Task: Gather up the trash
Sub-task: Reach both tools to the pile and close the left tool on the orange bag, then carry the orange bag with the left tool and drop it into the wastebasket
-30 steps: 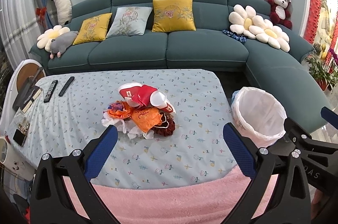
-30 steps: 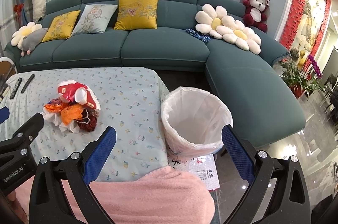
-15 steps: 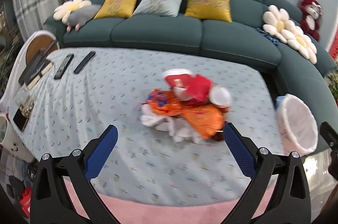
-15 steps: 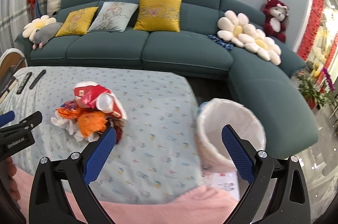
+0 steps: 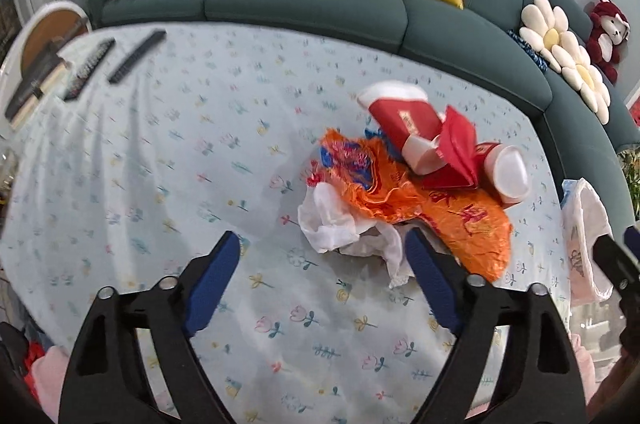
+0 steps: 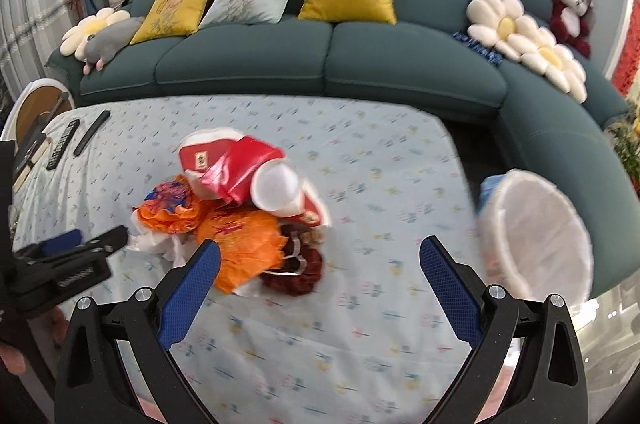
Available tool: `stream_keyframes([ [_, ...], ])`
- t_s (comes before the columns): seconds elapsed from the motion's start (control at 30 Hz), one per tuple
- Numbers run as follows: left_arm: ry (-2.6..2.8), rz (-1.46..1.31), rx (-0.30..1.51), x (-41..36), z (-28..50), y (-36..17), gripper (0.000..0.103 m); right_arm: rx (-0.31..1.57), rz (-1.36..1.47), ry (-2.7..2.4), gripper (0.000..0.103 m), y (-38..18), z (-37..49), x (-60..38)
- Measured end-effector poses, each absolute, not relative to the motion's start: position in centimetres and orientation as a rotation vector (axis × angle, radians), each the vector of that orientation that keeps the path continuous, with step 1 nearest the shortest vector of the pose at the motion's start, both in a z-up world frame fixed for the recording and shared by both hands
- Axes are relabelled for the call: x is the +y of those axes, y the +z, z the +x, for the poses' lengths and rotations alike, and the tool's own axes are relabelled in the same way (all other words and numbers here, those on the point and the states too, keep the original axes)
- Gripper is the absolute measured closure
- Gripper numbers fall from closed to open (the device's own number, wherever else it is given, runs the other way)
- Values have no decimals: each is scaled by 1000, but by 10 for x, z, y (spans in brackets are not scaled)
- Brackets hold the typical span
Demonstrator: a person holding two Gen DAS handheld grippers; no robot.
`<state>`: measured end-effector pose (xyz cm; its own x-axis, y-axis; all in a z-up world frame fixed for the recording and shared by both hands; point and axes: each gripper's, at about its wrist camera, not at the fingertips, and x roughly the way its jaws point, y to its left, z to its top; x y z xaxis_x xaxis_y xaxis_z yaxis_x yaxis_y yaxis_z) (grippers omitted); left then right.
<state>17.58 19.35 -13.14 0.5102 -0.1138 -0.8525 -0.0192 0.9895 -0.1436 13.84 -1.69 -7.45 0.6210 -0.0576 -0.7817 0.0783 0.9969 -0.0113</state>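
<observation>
Both wide-open claws, left [image 5: 322, 256] and right [image 6: 320, 264], now nearer trash pile [image 5: 404, 183]

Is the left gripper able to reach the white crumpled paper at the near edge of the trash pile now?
Probably yes. The left gripper is open, the white crumpled paper lies just ahead between its fingers, and nothing blocks the way.

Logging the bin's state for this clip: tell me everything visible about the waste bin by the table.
The waste bin is round, lined with a thin white plastic bag folded over its rim, a blue wall showing at its upper left. It looks empty, though blurred. It appears tilted in this fisheye view, beside the table's right edge, before the sofa.
</observation>
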Motion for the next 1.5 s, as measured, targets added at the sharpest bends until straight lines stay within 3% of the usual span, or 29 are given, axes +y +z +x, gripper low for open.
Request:
stream_keyframes([
  [0.2, -103, -196, 1081, 193, 193, -158, 37, 977, 46, -39, 18, -111, 168, 4],
  [0.3, -131, -224, 1103, 194, 198, -167, 50, 1018, 64, -17, 27, -127, 179, 12],
  [0.33, -144, -235, 1109, 194, 199, -169, 60, 1031, 73, -2, 29, -132, 182, 15],
  [0.37, -159, -245, 1114, 193, 200, -171, 73, 1045, 79, 9, 36, -136, 184, 16],
  [0.43, -177, -257, 1127, 192, 202, -173, 83, 1080, 90, 34, 48, -147, 189, 20],
  [0.5, -185, -263, 1121, 192, 200, -172, 86, 1102, 101, 53, 66, -154, 192, 22],
  [0.67, -188, -267, 1111, 194, 195, -166, 92, 1109, 122, 84, 90, -159, 189, 25],
  [1.07, -215, -257, 998, 182, 165, -97, 94, 984, 162, 148, 95, -87, 161, 15],
  [1.5, -340, -178, 812, 111, 141, 11, 95, 752, 202, 125, 95, 24, 128, -41],
])
